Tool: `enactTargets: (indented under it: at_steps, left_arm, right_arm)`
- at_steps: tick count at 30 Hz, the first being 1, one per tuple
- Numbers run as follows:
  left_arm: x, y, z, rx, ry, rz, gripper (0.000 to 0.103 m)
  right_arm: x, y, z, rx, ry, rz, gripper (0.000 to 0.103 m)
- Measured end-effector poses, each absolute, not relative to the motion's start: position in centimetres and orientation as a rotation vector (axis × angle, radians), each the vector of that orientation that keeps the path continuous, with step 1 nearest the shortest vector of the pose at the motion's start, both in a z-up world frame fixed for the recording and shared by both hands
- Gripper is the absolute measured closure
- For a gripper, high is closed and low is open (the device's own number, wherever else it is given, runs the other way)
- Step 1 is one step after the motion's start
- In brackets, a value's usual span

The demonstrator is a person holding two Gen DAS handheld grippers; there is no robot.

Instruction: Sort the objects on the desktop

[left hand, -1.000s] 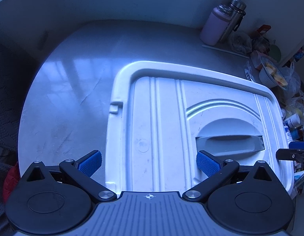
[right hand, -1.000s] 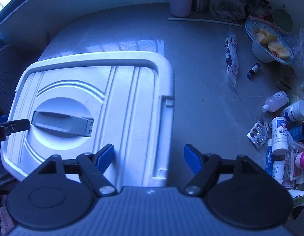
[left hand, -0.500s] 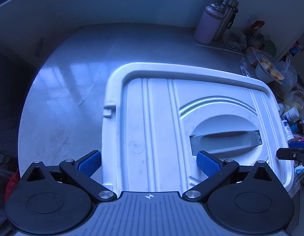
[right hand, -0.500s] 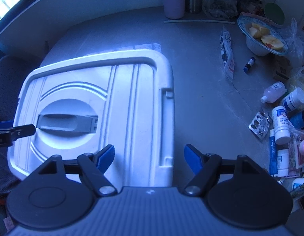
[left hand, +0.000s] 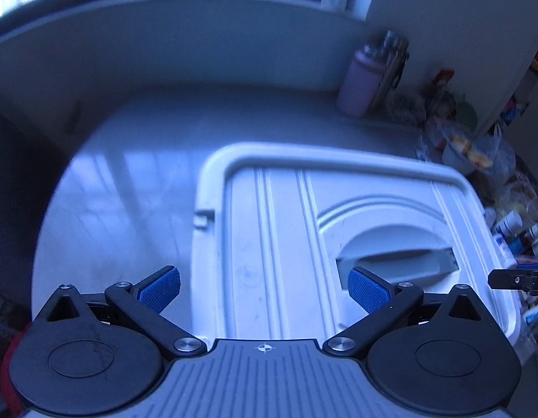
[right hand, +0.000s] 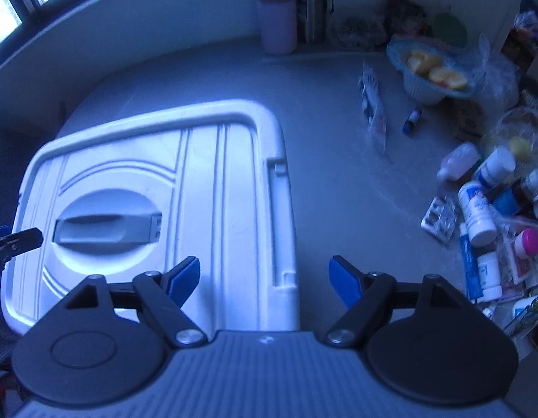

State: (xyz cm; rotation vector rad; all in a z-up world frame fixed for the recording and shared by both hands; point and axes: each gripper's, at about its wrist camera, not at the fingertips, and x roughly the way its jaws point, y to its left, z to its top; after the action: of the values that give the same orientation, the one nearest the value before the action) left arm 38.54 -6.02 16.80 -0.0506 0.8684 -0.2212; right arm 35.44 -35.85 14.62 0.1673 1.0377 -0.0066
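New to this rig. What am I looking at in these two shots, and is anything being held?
No robot arm here: a person carries one pair of tongs in each hand, each with a fisheye camera looking along its two blue-padded fingers. One picture is from the left tongs, the other from the right tongs. Both are open and hold nothing.

Below them a white storage box with a grey handle in its closed lid sits on a grey table. To the right lie medicine bottles, a blister pack and a bowl of fruit. A pink flask stands at the back.
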Motion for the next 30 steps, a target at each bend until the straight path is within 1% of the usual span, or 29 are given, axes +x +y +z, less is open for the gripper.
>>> enactTargets:
  at_steps: [4, 8, 13, 19, 23, 26, 30]
  left_arm:
    - [35.7, -6.3, 18.0, 0.005, 0.703, -0.165, 0.000]
    - [31.2, -6.8, 18.6, 0.017, 0.489, -0.156, 0.000]
    - [25.9, -8.8, 18.3, 0.043, 0.328, -0.085, 0.000]
    - [19.5, -10.6, 17.2, 0.021, 0.328, -0.045, 0.000]
    - [16.0, -10.8, 15.5, -0.037, 0.350, -0.033, 0.000]
    - [13.0, -10.3, 14.2, -0.072, 0.314, -0.022, 0.000]
    - [11.2, -10.0, 11.8, -0.083, 0.329, -0.008, 0.000]
  right_arm:
    - [33.4, -35.5, 15.6, 0.185, 0.915, -0.004, 0.022]
    - [30.6, -35.1, 16.0, 0.167, 0.788, 0.000, 0.017]
    - [26.4, -34.2, 15.2, 0.107, 0.699, 0.044, 0.015]
    - [21.0, -33.2, 12.9, 0.052, 0.674, 0.078, 0.014]
    - [16.8, -32.6, 11.3, 0.030, 0.660, 0.076, 0.013]
    - [14.1, -32.1, 10.5, 0.011, 0.634, 0.080, 0.012]
    - [11.8, -31.6, 9.7, -0.009, 0.575, 0.041, 0.011]
